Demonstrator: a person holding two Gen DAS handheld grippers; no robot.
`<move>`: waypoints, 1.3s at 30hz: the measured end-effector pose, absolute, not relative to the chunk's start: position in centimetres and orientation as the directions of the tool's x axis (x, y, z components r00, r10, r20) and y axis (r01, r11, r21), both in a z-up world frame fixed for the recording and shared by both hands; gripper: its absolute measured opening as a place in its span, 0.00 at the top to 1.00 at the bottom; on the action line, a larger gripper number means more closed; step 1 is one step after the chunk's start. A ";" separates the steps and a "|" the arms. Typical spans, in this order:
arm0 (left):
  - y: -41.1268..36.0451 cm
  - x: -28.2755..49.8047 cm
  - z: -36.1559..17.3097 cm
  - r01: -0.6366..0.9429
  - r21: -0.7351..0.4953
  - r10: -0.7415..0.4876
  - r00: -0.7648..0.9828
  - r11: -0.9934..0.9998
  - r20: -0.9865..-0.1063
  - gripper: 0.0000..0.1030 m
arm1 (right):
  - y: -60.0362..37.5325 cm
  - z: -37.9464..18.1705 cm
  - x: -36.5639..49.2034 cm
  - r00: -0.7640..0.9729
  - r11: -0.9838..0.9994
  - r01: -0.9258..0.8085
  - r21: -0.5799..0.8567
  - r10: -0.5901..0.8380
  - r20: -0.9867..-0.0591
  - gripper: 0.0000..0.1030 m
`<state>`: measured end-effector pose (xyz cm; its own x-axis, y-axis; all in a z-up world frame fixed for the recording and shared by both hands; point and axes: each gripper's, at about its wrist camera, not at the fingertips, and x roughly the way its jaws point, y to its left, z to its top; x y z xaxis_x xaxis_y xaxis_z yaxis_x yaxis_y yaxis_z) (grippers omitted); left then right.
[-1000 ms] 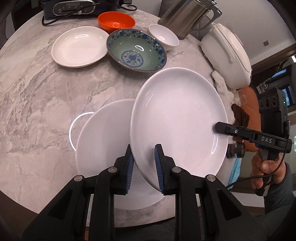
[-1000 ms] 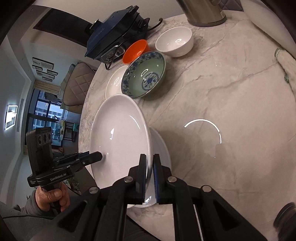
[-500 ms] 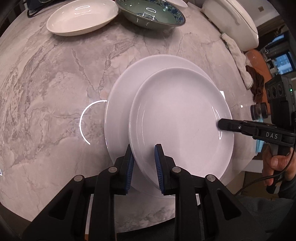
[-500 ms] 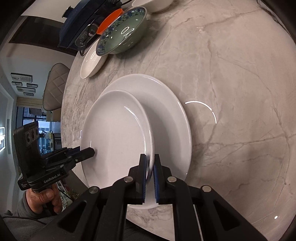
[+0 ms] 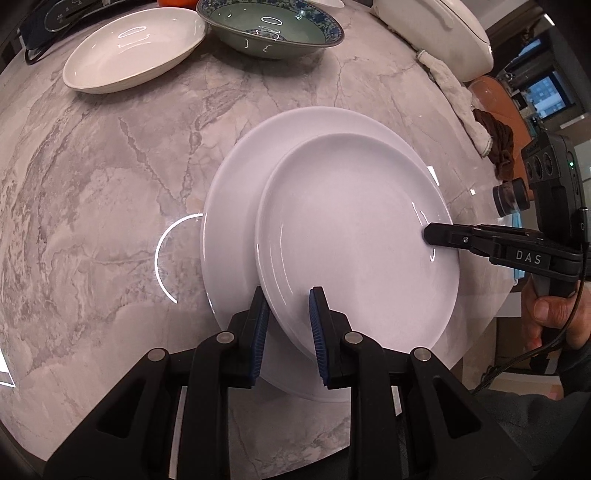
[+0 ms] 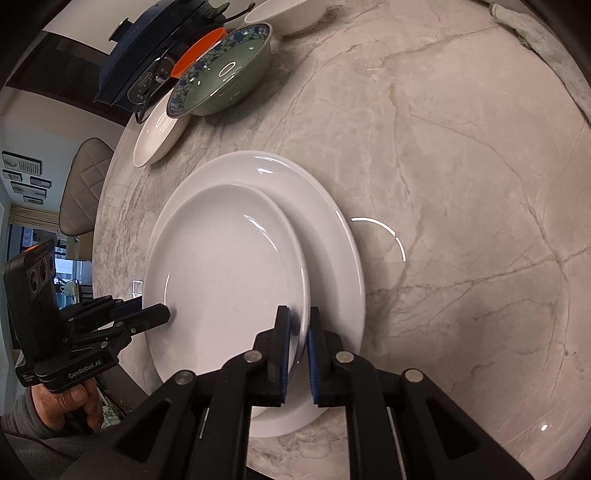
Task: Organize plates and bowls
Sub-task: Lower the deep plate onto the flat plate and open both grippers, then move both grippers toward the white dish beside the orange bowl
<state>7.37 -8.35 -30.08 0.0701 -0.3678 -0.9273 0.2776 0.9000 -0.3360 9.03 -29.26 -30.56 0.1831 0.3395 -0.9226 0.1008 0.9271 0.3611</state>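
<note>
Both grippers hold a small white plate (image 5: 354,240) (image 6: 229,273) by opposite rims. It lies about flat over a larger white plate (image 5: 236,206) (image 6: 325,229) on the marble table (image 5: 92,221), offset toward the table's near edge. My left gripper (image 5: 288,306) is shut on the near rim in the left wrist view, and shows at the plate's left rim (image 6: 162,315) in the right wrist view. My right gripper (image 6: 298,321) pinches the rim tightly and reaches in from the right (image 5: 428,234). I cannot tell if the two plates touch all round.
At the far side sit a shallow white dish (image 5: 133,55), a green bowl with a blue pattern (image 5: 269,29), an orange bowl (image 6: 199,51), a small white bowl (image 6: 288,14) and a dark appliance (image 6: 155,48). A white cooker (image 5: 443,33) and a cloth (image 5: 454,96) are at the right edge.
The small plate came down from a tilted hold above the table to lie flat over the large plate. Both grippers sank with it and kept their grip.
</note>
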 end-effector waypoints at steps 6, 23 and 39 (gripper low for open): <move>-4.9 6.7 -27.3 0.179 -0.396 -0.425 0.175 0.901 -0.888 0.28 | -29.3 -29.6 8.1 0.216 0.932 0.065 0.357 0.337 -0.917 0.60; 11.8 14.2 -17.1 -0.018 -0.389 -0.349 0.406 0.921 -0.845 0.27 | -32.0 -18.7 10.6 0.593 0.696 0.066 0.715 0.549 -0.589 0.41; 13.1 33.5 -24.4 0.408 -0.412 -0.482 0.081 0.815 -0.873 0.27 | -15.9 -26.8 19.2 0.657 0.526 0.385 0.758 0.421 -0.625 0.41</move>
<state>33.54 13.08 -24.36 0.0810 -0.4818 -0.8726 0.4078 0.8148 -0.4121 19.17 -15.89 -26.85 0.6572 0.4207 -0.6254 0.3853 0.5257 0.7584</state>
